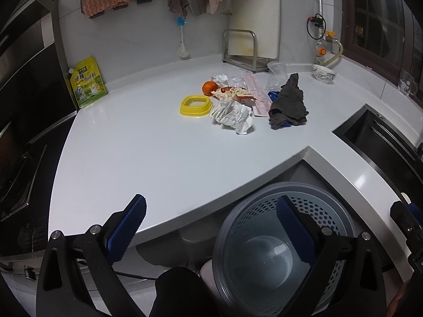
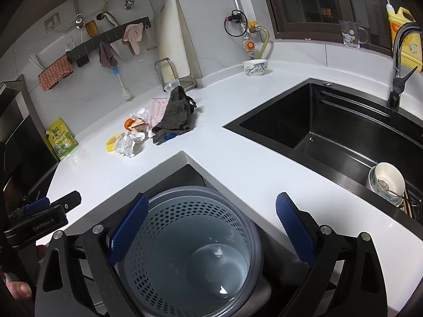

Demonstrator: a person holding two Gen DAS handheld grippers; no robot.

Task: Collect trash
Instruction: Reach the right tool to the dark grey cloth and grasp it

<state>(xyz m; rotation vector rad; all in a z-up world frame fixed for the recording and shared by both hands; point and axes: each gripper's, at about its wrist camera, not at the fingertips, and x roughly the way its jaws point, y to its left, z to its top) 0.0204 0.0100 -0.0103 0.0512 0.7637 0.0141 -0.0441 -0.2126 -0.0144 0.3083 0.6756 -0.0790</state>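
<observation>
A pile of trash lies on the white counter: crumpled paper, a snack wrapper, an orange fruit, a yellow ring lid, a pink packet, a dark grey rag. The pile also shows in the right wrist view, with the crumpled paper and rag. A grey perforated bin stands on the floor below the counter corner. My left gripper is open and empty at the counter's near edge. My right gripper is open and empty above the bin.
A black sink with a bowl and tap lies to the right. A patterned bowl, plastic cup, cutting-board rack and yellow-green pouch stand along the back. A stove lies at left.
</observation>
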